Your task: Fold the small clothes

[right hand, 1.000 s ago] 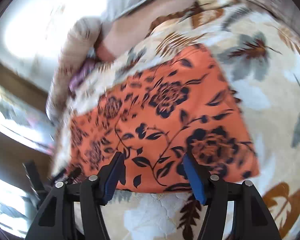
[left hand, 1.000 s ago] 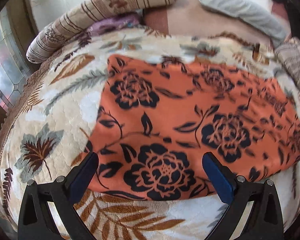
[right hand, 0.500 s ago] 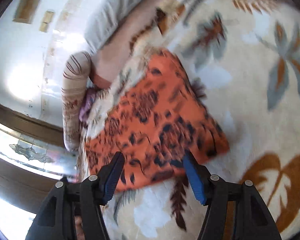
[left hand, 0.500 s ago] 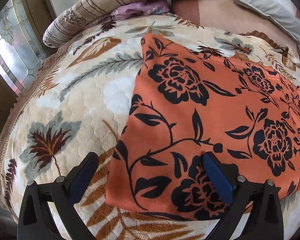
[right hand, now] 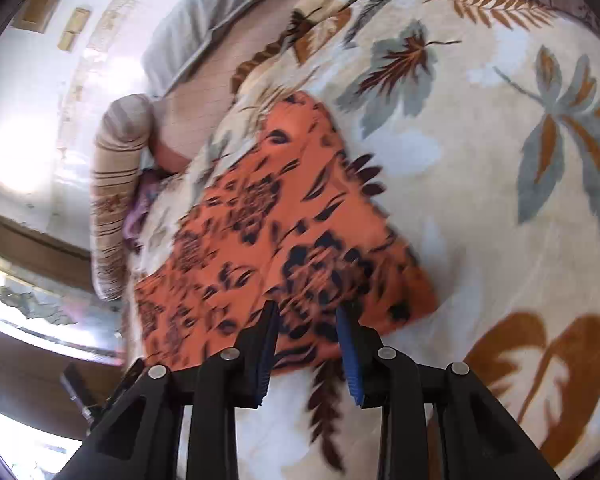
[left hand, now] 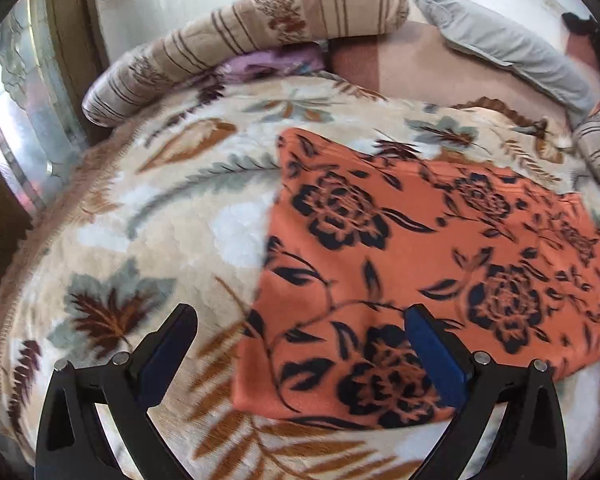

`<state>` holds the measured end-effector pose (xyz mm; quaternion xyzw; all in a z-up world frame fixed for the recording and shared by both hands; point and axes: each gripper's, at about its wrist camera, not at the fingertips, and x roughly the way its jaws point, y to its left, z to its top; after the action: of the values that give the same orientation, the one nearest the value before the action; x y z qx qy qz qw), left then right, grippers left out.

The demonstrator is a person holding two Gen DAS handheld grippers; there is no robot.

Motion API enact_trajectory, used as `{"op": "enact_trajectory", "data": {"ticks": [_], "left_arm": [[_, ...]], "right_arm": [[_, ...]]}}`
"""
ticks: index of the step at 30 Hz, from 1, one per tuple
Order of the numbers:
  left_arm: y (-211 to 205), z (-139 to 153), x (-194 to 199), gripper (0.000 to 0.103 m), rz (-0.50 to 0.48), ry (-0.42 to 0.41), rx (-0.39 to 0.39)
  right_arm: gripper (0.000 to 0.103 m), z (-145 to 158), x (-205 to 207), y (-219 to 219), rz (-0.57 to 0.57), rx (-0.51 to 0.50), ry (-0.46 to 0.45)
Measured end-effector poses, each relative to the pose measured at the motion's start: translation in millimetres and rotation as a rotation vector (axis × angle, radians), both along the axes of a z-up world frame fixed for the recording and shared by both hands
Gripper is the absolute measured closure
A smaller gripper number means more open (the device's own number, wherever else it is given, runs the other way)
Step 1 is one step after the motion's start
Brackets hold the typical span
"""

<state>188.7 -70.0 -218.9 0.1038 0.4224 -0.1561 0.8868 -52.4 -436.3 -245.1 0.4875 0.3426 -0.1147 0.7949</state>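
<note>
The orange floral cloth (left hand: 420, 264) lies flat on a bed covered by a cream leaf-print blanket (left hand: 148, 240). In the left wrist view the cloth fills the area from the centre out to 3 o'clock. The left gripper (left hand: 300, 356) sits at 6 o'clock with its jaws spread wide and holding nothing; one blue pad is over the blanket, the other over the cloth's near edge. At 12 o'clock a striped bolster (left hand: 240, 36) lies along the head of the bed, with a grey pillow (left hand: 508, 48) toward 1 o'clock and a purple fabric (left hand: 276, 62) tucked beneath the bolster. Patterned window glass (left hand: 24, 120) shows at 9 o'clock.

In the right wrist view, which is blurred, the right gripper (right hand: 308, 344) is at 6 o'clock, its jaws partly apart over the cloth's near edge, gripping nothing. A white wall (right hand: 32, 112) fills 10 o'clock.
</note>
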Motion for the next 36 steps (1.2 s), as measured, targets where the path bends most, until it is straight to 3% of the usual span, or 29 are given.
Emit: {"op": "enact_trajectory", "data": {"ticks": [3,5,8,17,22,24,26,27,28,32,36], "left_arm": [[-4,-13,6,0.0,0.006,0.046,0.041],[-5,-27,14,0.0,0.018,0.095,0.074],[-3,-29,18,0.0,0.035,0.128,0.032],[-5,-5,2,0.0,-0.007,0.019,-0.038],[-3,7,0,0.0,-0.007,-0.014,-0.083],[-2,9,1,0.0,-0.002,-0.024,-0.08],[0,9,3,0.0,0.007,-0.034,-0.07],[0,10,2,0.0,0.012,-0.038,-0.066],[1,11,2,0.0,0.014,-0.041,-0.066],[9,15,3,0.0,0.025,-0.062,-0.069],[22,22,5,0.0,0.043,-0.071,-0.092]], "right_arm": [[0.027,-6,-6,15,-0.014,0.042,-0.011],[0.027,-12,-8,21,-0.032,0.073,-0.01],[0.027,-18,-10,21,-0.074,0.059,0.009],[0.027,-31,-12,-5,-0.196,0.118,-0.063],[0.027,-33,2,-12,-0.25,0.063,-0.093],[0.031,-32,14,-12,-0.257,0.026,-0.105],[0.045,-33,25,-11,-0.259,-0.001,-0.096],[0.064,-36,31,-11,-0.251,-0.002,-0.085],[0.074,-38,36,-10,-0.241,0.012,-0.08],[0.081,-26,40,-2,-0.237,-0.046,-0.08],[0.082,14,50,16,-0.192,-0.146,-0.138]]}}
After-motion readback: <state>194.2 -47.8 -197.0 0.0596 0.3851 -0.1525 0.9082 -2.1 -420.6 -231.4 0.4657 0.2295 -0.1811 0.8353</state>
